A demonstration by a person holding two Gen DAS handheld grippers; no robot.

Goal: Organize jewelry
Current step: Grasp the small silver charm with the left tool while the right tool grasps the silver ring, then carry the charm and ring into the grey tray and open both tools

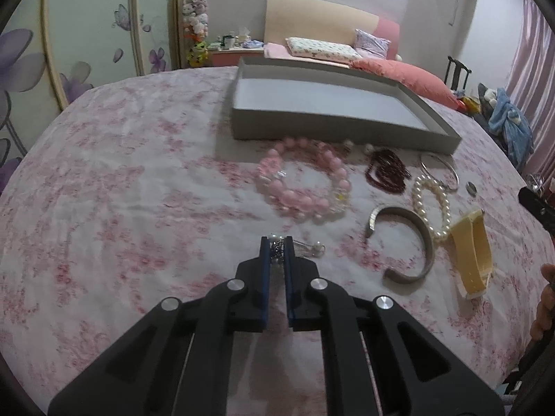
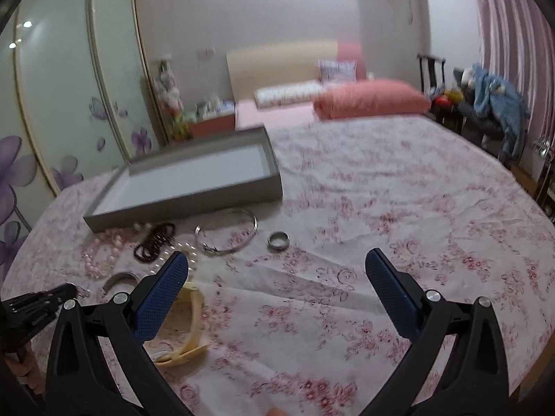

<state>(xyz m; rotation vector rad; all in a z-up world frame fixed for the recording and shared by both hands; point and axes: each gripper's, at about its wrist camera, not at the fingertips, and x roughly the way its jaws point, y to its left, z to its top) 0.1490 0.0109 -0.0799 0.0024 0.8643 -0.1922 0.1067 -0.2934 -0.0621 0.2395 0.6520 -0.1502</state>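
My left gripper (image 1: 277, 244) is shut on a small pearl and silver earring (image 1: 276, 248); its mate (image 1: 312, 245) lies just to the right on the bedspread. Beyond lie a pink bead bracelet (image 1: 305, 182), a dark red bead bracelet (image 1: 386, 171), a pearl bracelet (image 1: 432, 204), a silver cuff (image 1: 409, 242), a thin silver bangle (image 1: 440, 170) and a cream watch (image 1: 473, 253). The grey tray (image 1: 340, 131) stands behind them, empty. My right gripper (image 2: 275, 265) is open and empty, above the bedspread to the right of the watch (image 2: 189, 312). A silver ring (image 2: 278, 241) lies ahead of it.
The floral bedspread (image 2: 399, 225) stretches to the right. Pillows (image 2: 371, 102) and a headboard lie at the far end. A chair with blue clothes (image 2: 496, 111) stands at the right; a wardrobe (image 2: 69, 104) at the left.
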